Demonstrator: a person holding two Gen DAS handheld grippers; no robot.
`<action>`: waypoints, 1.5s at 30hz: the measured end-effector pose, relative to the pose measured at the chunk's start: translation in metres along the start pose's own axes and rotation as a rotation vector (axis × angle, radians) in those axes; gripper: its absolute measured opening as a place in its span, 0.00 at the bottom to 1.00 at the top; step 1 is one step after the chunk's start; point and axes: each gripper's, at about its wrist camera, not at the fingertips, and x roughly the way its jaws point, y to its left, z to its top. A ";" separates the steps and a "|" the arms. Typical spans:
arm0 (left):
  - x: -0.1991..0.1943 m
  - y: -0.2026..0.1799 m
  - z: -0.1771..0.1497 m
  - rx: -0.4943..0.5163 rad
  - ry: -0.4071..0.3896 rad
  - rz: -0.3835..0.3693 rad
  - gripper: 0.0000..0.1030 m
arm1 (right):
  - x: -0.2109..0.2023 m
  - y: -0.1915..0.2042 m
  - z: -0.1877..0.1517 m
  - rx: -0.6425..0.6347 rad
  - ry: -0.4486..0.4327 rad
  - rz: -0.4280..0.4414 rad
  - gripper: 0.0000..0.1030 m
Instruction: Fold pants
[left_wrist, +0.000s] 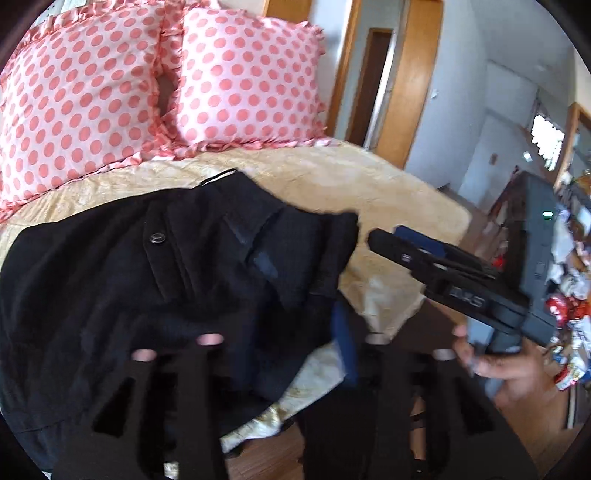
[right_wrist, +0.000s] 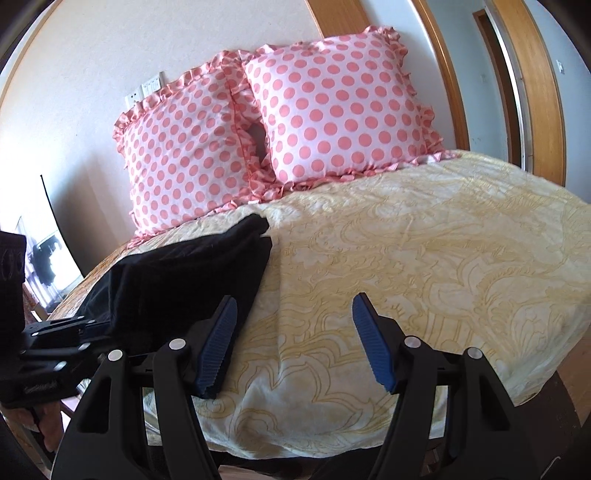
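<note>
The pants (left_wrist: 177, 280), black, are spread in a loose heap on the near left part of the bed (right_wrist: 424, 258), with a button (left_wrist: 156, 238) and a pale-edged waistband turned up toward the pillows (right_wrist: 280, 122). In the left wrist view the cloth is draped over the left gripper (left_wrist: 258, 350), so that its left finger is buried under the fabric and only the blue pad of the other finger (left_wrist: 345, 347) is seen at the cloth's right edge; whether the jaws are closed on the pants cannot be told. In the right wrist view the right gripper (right_wrist: 295, 343) is held wide open just above the yellow patterned bedspread, nothing being between its blue ribbed pads (right_wrist: 218, 343), and its left finger is just beside the right edge of the pants. The same gripper (left_wrist: 443, 269) is seen from the left wrist camera to the right of the pants, apart from the cloth, and is gripped from below by the right hand (left_wrist: 506, 365). Two pink polka-dot pillows with ruffled edges are propped side by side against the wall at the head of the bed, well apart from the pants. The body of the left gripper (right_wrist: 44, 339) is seen at the lower left of the right wrist view, against the near edge of the black cloth. A wooden door frame (right_wrist: 546, 92) is seen to the right of the bed.
</note>
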 end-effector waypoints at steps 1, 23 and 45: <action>-0.013 0.001 -0.002 -0.011 -0.034 -0.015 0.71 | -0.003 0.003 0.004 -0.015 -0.017 -0.008 0.65; -0.028 0.126 -0.051 -0.192 -0.020 0.456 0.94 | 0.073 0.130 -0.021 -0.344 0.195 0.151 0.68; -0.040 0.126 -0.052 -0.144 -0.044 0.534 0.98 | 0.143 0.053 0.043 -0.046 0.469 0.176 0.68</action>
